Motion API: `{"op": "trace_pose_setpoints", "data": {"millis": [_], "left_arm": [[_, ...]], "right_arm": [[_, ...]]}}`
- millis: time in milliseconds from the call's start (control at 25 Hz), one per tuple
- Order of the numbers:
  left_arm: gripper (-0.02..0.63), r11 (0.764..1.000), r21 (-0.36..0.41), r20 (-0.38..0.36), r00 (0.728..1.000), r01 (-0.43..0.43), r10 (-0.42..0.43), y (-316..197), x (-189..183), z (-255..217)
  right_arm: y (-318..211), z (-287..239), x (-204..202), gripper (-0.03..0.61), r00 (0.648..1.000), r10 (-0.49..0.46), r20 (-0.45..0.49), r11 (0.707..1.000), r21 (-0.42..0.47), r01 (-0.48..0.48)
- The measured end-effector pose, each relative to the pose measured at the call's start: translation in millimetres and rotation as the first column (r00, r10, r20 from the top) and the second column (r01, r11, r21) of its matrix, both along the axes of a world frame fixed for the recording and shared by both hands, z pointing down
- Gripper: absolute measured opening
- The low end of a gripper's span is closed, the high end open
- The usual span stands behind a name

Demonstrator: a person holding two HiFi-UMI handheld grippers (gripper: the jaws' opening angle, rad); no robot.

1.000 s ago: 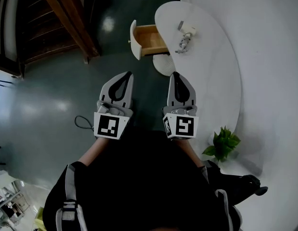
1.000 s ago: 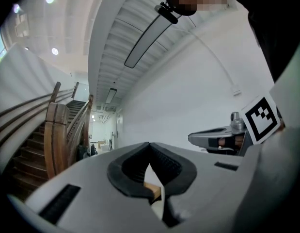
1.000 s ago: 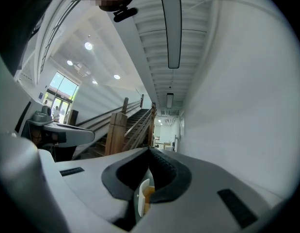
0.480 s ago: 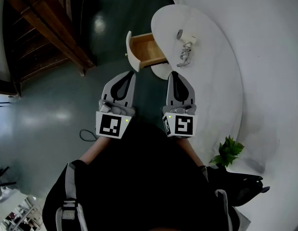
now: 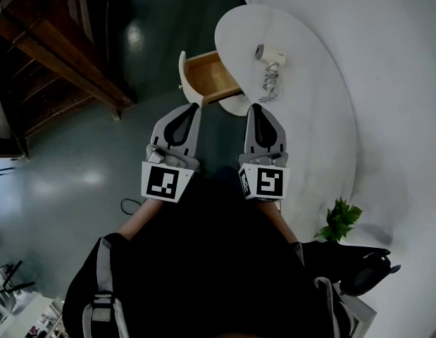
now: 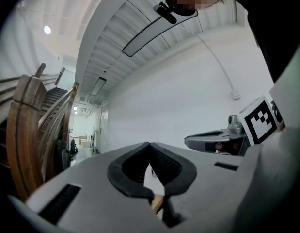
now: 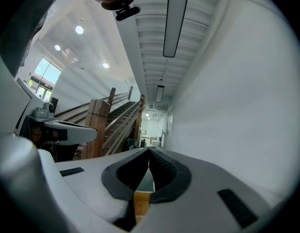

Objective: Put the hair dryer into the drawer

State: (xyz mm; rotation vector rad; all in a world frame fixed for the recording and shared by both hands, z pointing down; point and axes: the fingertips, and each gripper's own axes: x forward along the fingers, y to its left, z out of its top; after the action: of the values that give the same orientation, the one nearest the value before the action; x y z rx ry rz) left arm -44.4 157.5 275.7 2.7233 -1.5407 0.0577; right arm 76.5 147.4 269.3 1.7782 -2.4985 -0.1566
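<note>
I have walked closer in the last second; the open drawer [image 5: 209, 76] now sits just ahead of my left tongs [image 5: 191, 106] and right tongs [image 5: 256, 106], both pressed together and empty; the hair dryer [image 5: 269, 53] lies untouched on the tabletop [image 5: 309, 97], so I judge the pickup comes next.

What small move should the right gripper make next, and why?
Probably move the right gripper forward toward the hair dryer and open its jaws on the way. Its jaws are shut and empty, the dryer lies untouched on the white table ahead, and the table's drawer already stands open.
</note>
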Motion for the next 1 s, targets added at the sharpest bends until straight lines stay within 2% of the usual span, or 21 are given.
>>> {"op": "trace_pose_setpoints", "data": {"millis": [280,520,760,1000], "left_arm": [[0.008,1.0,-0.014,-0.014,1.0,-0.005,0.005,-15,-1,5],[0.008,1.0,-0.018,-0.026,1.0,-0.008,0.008,-37,-1,7],[0.008,1.0,-0.017,-0.011,1.0,0.02,-0.02,-84,-1,11],[0.008,0.999,-0.005,0.014,0.999,0.037,-0.037,-136,3,12]], "right_arm": [[-21,5,8,0.021,1.0,0.014,-0.01,1.0,-0.015,-0.014],[-57,7,5,0.021,1.0,-0.016,-0.005,1.0,-0.004,0.016],[-109,12,5,0.022,0.998,-0.058,-0.012,0.998,-0.003,0.058],[-155,25,2,0.022,0.99,-0.122,-0.063,0.992,-0.021,0.121]]}}
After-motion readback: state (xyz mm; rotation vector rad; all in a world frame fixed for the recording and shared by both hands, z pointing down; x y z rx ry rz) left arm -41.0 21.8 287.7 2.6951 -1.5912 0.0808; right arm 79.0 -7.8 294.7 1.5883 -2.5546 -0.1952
